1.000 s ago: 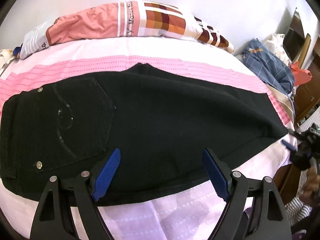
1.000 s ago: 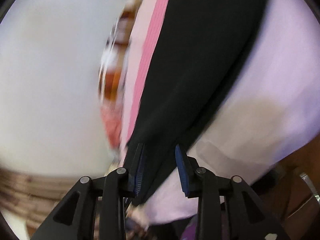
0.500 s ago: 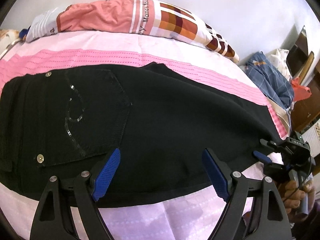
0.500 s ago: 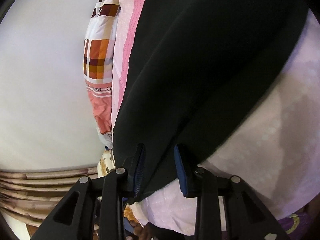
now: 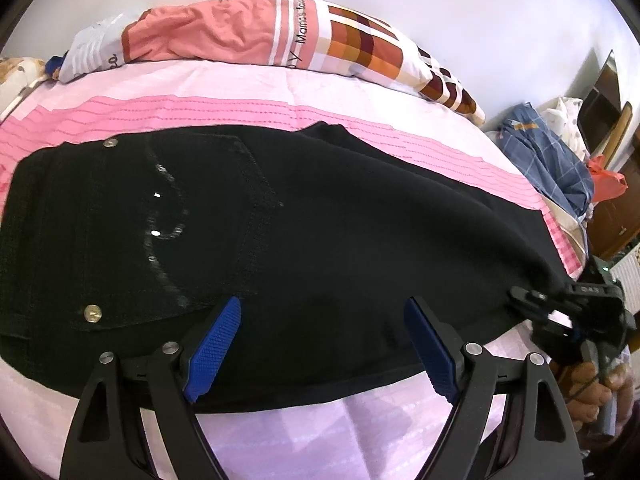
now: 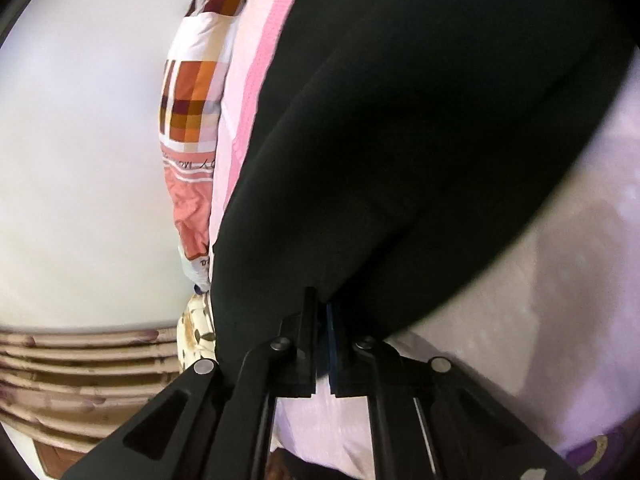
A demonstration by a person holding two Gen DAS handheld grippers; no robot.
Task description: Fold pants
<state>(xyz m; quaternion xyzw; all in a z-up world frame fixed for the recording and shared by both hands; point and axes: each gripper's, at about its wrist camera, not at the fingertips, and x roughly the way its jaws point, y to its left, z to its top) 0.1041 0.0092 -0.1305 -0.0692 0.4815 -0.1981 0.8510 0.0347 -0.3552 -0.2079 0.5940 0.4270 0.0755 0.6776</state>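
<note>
Black pants (image 5: 320, 240) lie flat across the pink bed sheet (image 5: 360, 420), waistband and back pocket to the left, leg end to the right. My left gripper (image 5: 322, 308) hovers open over the pants' near edge, and nothing sits between its blue pads. At the far right my right gripper (image 5: 524, 294) is shut on the leg end. In the right wrist view the pants (image 6: 400, 140) stretch away from the right gripper (image 6: 322, 304), whose pads pinch the hem fabric.
A folded quilt in pink and checks (image 5: 280, 36) lies along the bed's far side by the white wall. A pile of blue checked clothes (image 5: 548, 152) sits at the right. A hand (image 5: 592, 392) holds the right gripper. Wooden headboard slats (image 6: 80, 360) show low left.
The right gripper's jaws closed onto the hem of the leg end. It moved further into the left wrist view. The left gripper shifted a little over the pants and stayed open.
</note>
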